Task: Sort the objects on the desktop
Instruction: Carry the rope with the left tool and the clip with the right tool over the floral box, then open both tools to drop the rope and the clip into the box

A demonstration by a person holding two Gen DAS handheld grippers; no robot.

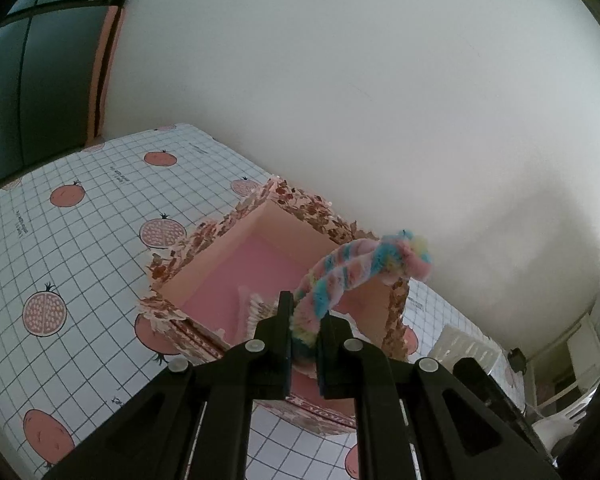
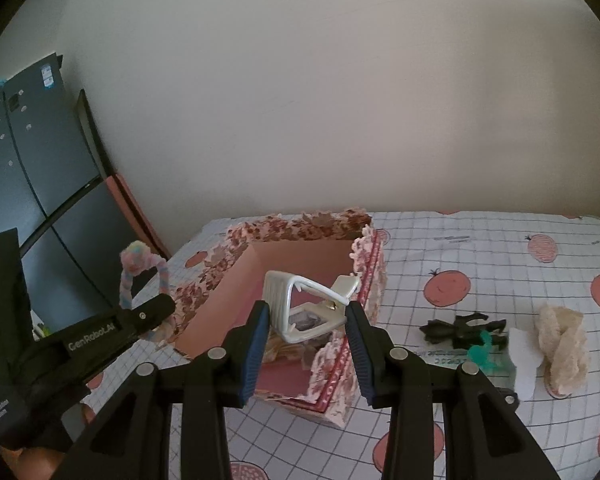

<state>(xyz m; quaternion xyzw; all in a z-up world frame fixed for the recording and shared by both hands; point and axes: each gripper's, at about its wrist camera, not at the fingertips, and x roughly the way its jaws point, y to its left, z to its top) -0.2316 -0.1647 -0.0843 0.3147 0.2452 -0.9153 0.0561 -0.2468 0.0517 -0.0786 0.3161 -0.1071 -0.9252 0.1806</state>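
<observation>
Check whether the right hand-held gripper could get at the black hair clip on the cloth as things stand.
Probably yes. The right hand-held gripper hangs open over the box, holding nothing, and the black hair clip lies uncovered just beside the box, with nothing visibly between them.

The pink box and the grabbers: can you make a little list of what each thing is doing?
left gripper: shut on the fuzzy twisted stick, held above the box
right gripper: open, with the white hair clip between its fingers, over the box
box: open, pink inside, flowery rim
table: checked cloth with fruit pictures
still outside the box: black clip, beige fluffy thing
</observation>
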